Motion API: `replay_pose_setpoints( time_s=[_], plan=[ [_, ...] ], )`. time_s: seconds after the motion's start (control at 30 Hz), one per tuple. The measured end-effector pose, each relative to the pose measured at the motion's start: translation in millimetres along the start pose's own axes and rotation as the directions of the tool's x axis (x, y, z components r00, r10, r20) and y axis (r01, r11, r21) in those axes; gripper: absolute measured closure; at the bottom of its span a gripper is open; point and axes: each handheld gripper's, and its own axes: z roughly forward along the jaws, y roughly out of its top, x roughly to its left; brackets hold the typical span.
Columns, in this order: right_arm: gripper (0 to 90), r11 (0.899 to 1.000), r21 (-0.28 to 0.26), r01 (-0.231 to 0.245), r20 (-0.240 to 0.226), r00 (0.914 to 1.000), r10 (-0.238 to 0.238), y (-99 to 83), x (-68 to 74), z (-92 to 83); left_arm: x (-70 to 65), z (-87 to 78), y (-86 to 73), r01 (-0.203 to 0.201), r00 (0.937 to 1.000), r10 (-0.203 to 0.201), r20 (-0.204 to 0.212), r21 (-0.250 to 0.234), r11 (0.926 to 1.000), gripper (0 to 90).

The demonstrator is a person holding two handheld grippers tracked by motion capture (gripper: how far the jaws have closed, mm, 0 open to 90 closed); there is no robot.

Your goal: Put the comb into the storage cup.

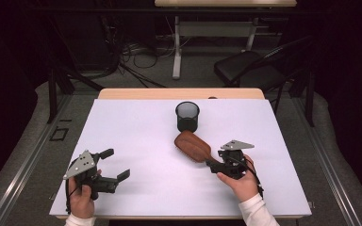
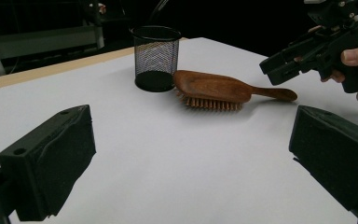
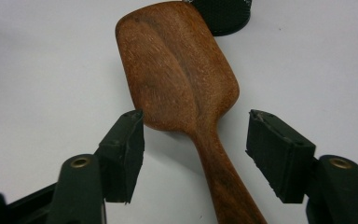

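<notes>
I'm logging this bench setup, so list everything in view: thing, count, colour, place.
hairbrush: one, brown wood, bristles down on the sheet, handle toward the right gripper
mesh cup: one, black, upright just beyond the brush head
sheet: one, white, covering the table top
table: one, light wood edge showing at the far side
chair: one, black, on the floor beyond the table at the right
left gripper: one, black, jaws open over bare sheet at the near left
right gripper: one, black, jaws open on either side of the brush handle, pads not touching it
hands: two, white sleeves, at the near edge
</notes>
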Motion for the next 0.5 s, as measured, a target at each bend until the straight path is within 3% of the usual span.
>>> replay_pose_setpoints(
  time_s=[0.13,0.33,0.5],
  plan=[
    [31.7,1.0,0.014,-0.025,-0.023,0.9994,0.025,1.8,-2.7,-0.2,-0.3,0.1,0.1,-0.001,1.0,0.001,0.0,0.001,1.0,0.3],
    [19.0,0.999,0.05,-0.021,-0.049,0.9985,0.023,3.5,-6.4,1.4,-0.5,0.1,0.1,-0.002,1.0,0.002,0.002,0.001,1.0,0.3],
    [8.6,0.999,0.053,-0.011,-0.032,0.9994,0.012,4.8,-6.9,1.5,-0.7,0.3,0.1,-0.003,1.0,0.003,0.004,0.002,1.0,0.3]
  ],
)
